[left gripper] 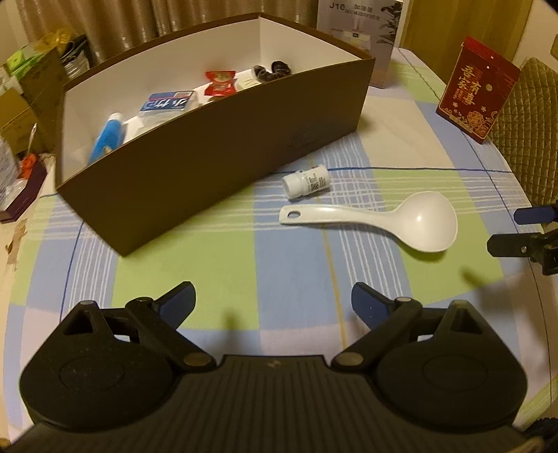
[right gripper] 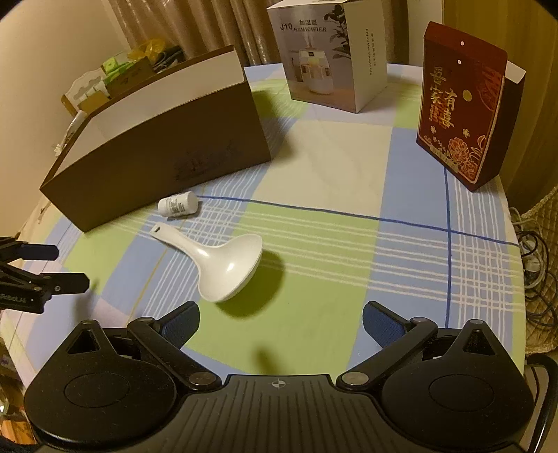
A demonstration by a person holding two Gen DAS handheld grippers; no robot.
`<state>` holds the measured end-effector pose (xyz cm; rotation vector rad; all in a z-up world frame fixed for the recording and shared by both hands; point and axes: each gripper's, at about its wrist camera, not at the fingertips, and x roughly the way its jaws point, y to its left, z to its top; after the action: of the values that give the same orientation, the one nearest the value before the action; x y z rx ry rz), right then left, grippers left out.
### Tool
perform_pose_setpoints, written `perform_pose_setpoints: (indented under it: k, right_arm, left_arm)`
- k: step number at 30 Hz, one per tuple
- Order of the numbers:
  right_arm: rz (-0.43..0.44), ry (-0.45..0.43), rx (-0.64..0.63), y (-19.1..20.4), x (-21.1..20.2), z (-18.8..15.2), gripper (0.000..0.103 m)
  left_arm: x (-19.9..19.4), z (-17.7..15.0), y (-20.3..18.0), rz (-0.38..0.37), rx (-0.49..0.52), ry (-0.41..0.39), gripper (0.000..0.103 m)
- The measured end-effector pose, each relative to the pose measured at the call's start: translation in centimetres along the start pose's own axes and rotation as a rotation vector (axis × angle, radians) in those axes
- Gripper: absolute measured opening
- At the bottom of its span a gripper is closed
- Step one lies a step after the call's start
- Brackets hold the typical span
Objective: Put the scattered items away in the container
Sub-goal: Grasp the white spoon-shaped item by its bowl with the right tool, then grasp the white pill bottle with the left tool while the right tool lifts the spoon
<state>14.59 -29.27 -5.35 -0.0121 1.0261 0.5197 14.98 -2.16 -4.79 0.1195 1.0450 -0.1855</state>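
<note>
Closest in, the left hand-held gripper is held spread wide over the checked cloth of the surface, with nothing caught between its blue pads. Same story for the right hand-held gripper: jaws wide apart, nothing gripped, just cloth underneath. Each one can be spotted at the edge of the other's view, well apart from the items.

A bit further out, a white spoon is found lying flat on the cloth, bowl toward the right gripper's side, handle pointing at the box. Just past the handle, a small white bottle is seen on its side, near the front wall of the brown box but not touching it.

Inside the box, a blue tube, a blue-labelled pack, a red sachet and something dark are already sitting on the white floor.

Furthest back, a red carton and a humidifier box are stood upright, with curtains behind.
</note>
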Motion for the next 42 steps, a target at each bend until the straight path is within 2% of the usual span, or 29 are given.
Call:
perform_pose_setpoints:
  k: [10,12,13,16,17,19,22,23,24,25,27,28,29,37,42]
  right_arm:
    - [0.001,0.024,0.042,0.1,1.7,1.8,0.103]
    - [0.015,0.030,0.057,0.2,2.2,2.1,0.085]
    - [0.025,0.042,0.073,0.2,2.6,2.2,0.080]
    - [0.045,0.059,0.119,0.1,3.6,2.3,0.079]
    - [0.051,0.060,0.122,0.2,3.8,2.3,0.066]
    - [0.065,0.072,0.136,0.2,4.4,2.4,0.051]
    - [0.065,0.074,0.160,0.1,4.9,2.3,0.049]
    - [0.072,0.071,0.159,0.1,5.0,2.3,0.034]
    - [0.083,0.074,0.157,0.1,5.2,2.3,0.025]
    - [0.092,0.082,0.157,0.1,5.4,2.3,0.020]
    - [0.099,0.094,0.134,0.2,5.5,2.2,0.020]
    - [0.104,0.098,0.117,0.3,5.4,2.1,0.010]
    - [0.113,0.104,0.101,0.3,5.4,2.0,0.008]
    - [0.152,0.151,0.000,-0.1,3.7,0.5,0.005]
    - [0.122,0.153,0.014,-1.9,2.0,-0.2,0.005]
  left_arm:
    - [2.7,2.5,-0.1,-0.045,0.043,0.017,0.094]
    - [3.2,2.8,-0.1,-0.048,0.050,0.025,0.094]
    - [3.4,2.9,0.0,-0.049,0.052,0.028,0.094]
    - [3.8,3.3,0.2,-0.049,0.052,0.033,0.094]
    - [3.9,3.4,0.3,-0.048,0.051,0.033,0.094]
    - [4.0,3.4,0.6,-0.044,0.048,0.035,0.094]
    - [4.0,3.4,1.0,-0.035,0.039,0.039,0.093]
    - [4.0,3.3,1.1,-0.033,0.036,0.039,0.093]
    - [3.9,3.3,1.2,-0.031,0.033,0.040,0.093]
    - [3.9,3.3,1.3,-0.028,0.031,0.040,0.093]
    - [3.8,3.2,1.4,-0.021,0.027,0.042,0.093]
    - [3.7,3.1,1.4,-0.019,0.025,0.042,0.093]
    - [3.6,3.0,1.4,-0.019,0.024,0.041,0.093]
    - [3.0,2.6,0.9,-0.021,0.024,0.036,0.092]
    - [3.2,2.8,0.0,-0.046,0.022,0.021,0.090]
